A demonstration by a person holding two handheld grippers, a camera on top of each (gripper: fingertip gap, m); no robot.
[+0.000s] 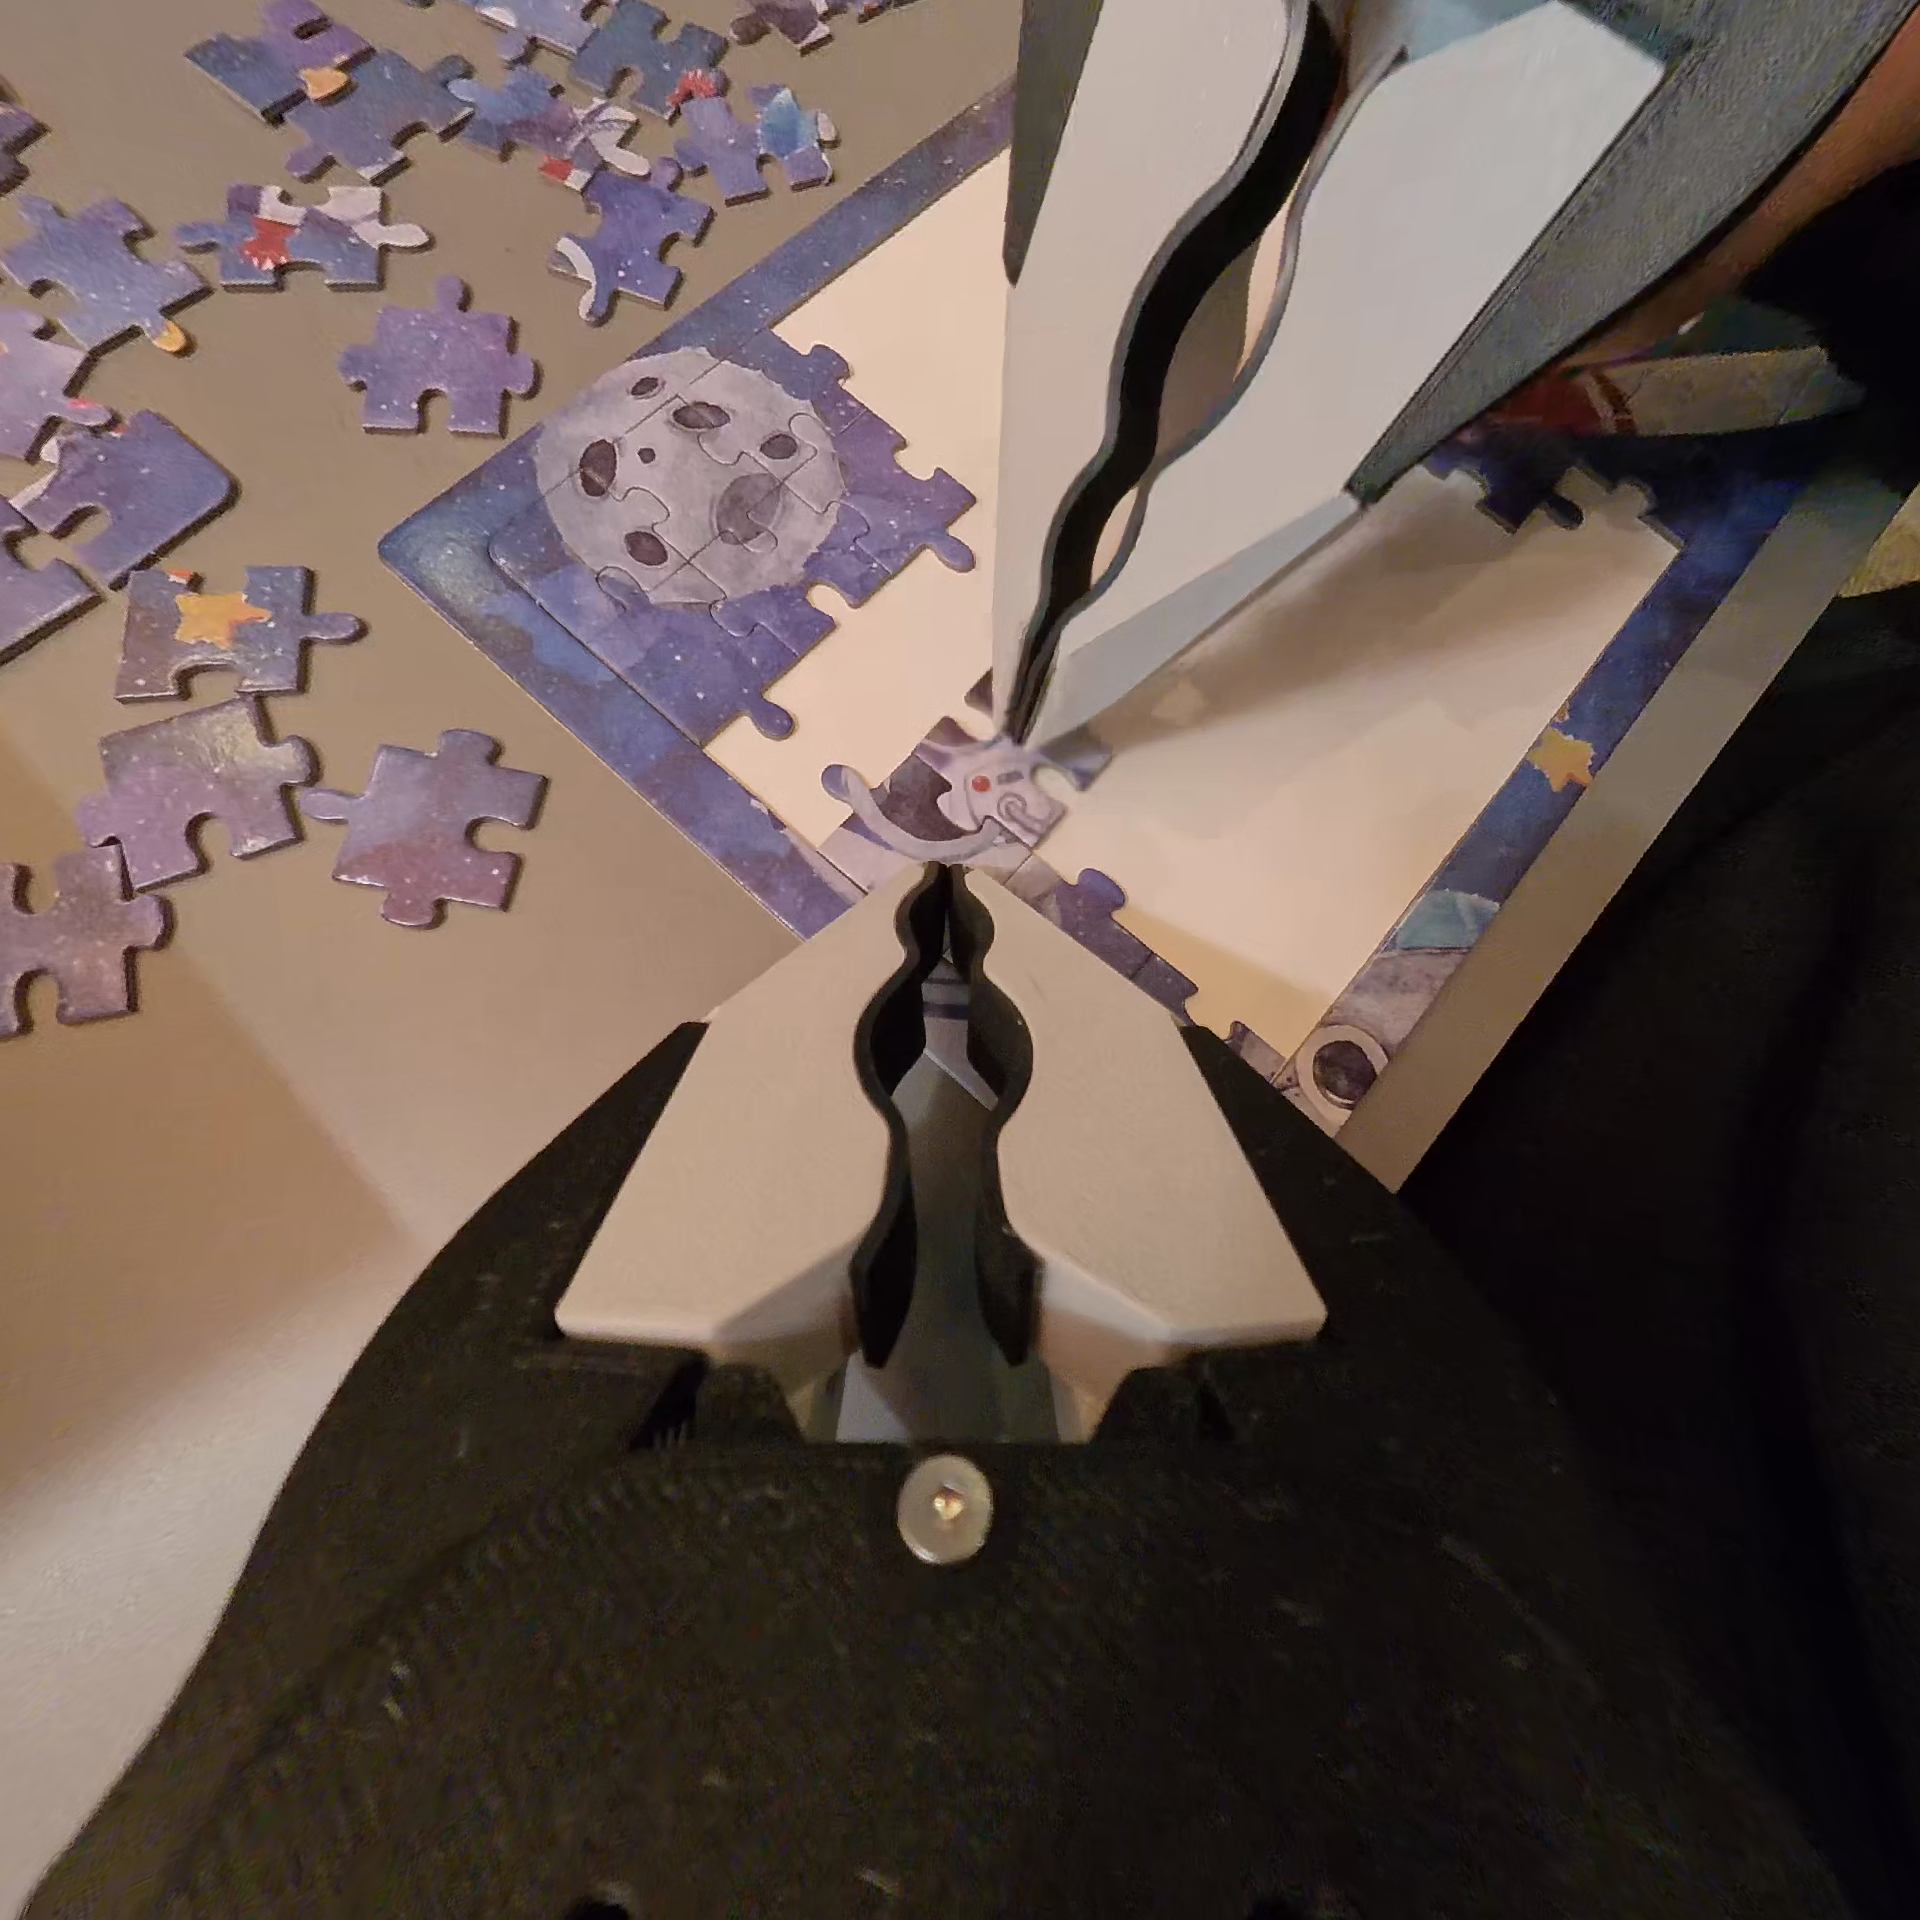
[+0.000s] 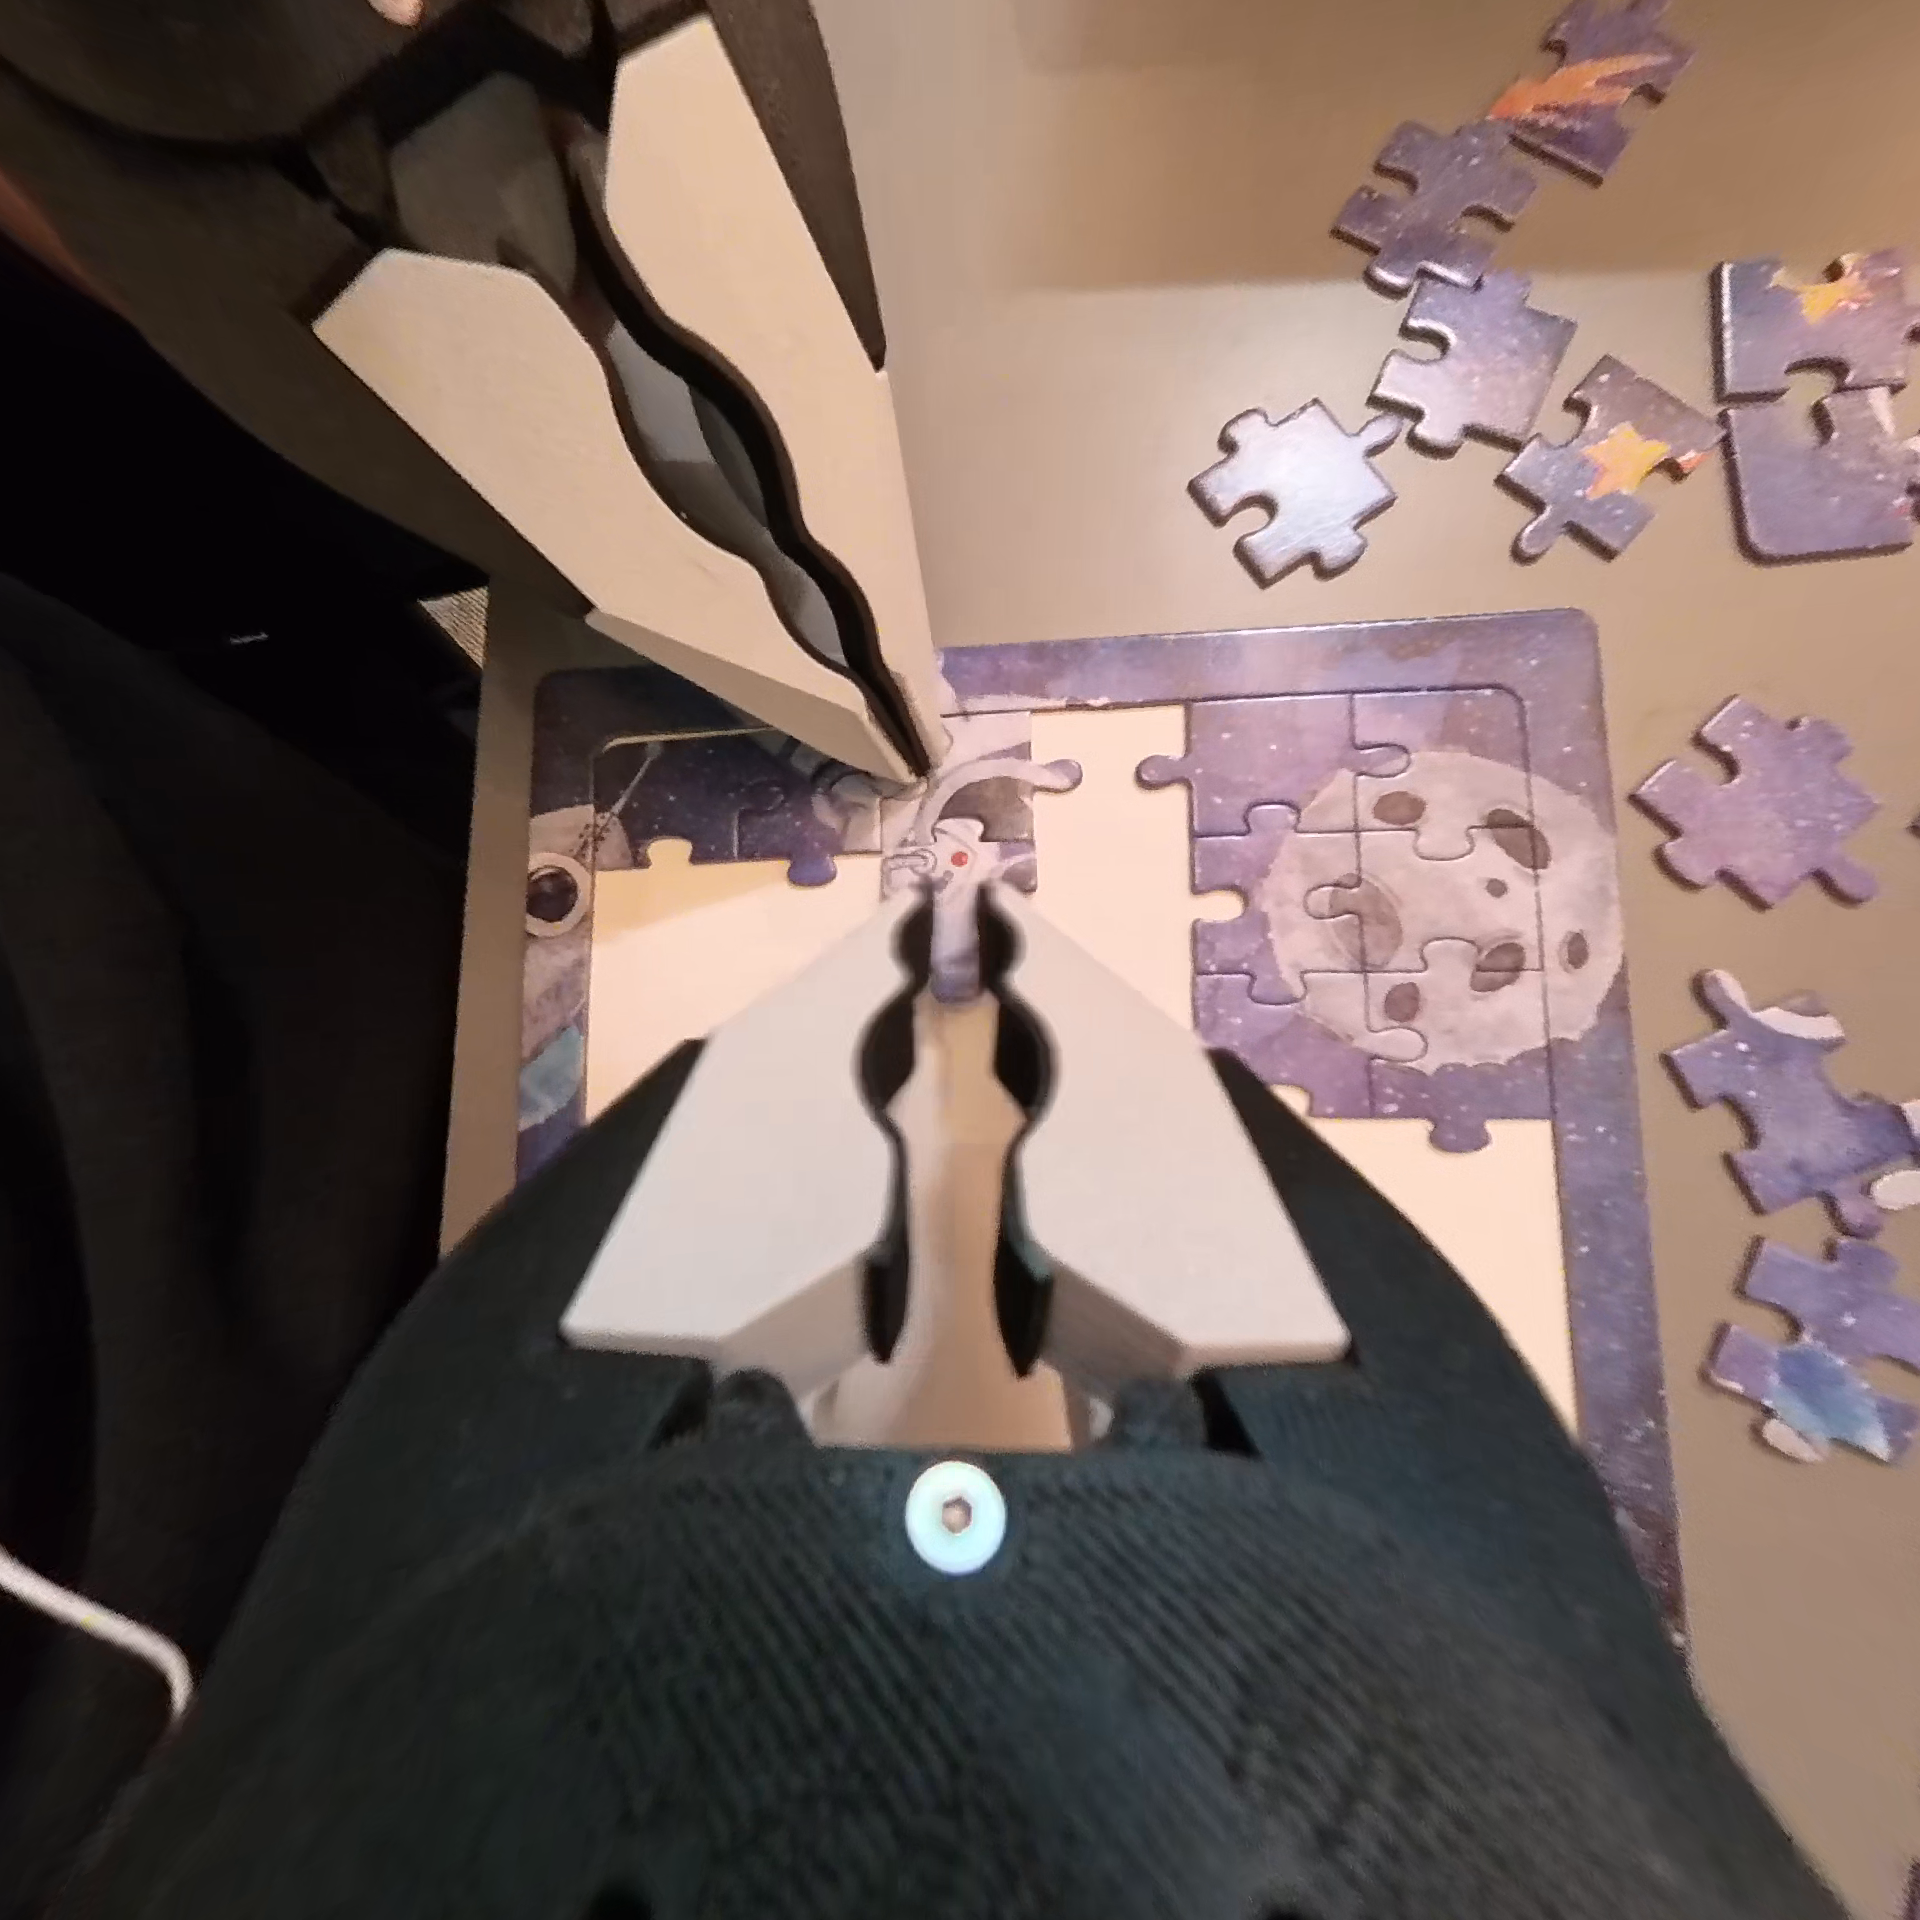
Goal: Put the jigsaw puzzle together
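A puzzle tray with a blue starry frame [image 1: 665,748] lies on the tan table; it also shows in the right wrist view [image 2: 1600,1143]. A piece with a white figure and a red dot [image 1: 966,805] lies flat in the tray [image 2: 971,821], next to fitted pieces at the frame's edge. My left gripper [image 1: 945,873] is shut with nothing between its pads; its tips rest at that piece's corner [image 2: 920,769]. My right gripper [image 2: 951,904] stands on the opposite side, closed to a narrow slit on the piece's tab [image 1: 1016,727].
A block of fitted moon pieces [image 1: 686,488] fills one tray corner [image 2: 1434,914]. Several loose purple pieces [image 1: 426,821] lie on the table beside the tray [image 2: 1299,488]. The table's edge and a person's dark clothing [image 1: 1714,1143] lie close to the tray. Only a small space, under 4 cm, lies between the two pairs of fingers.
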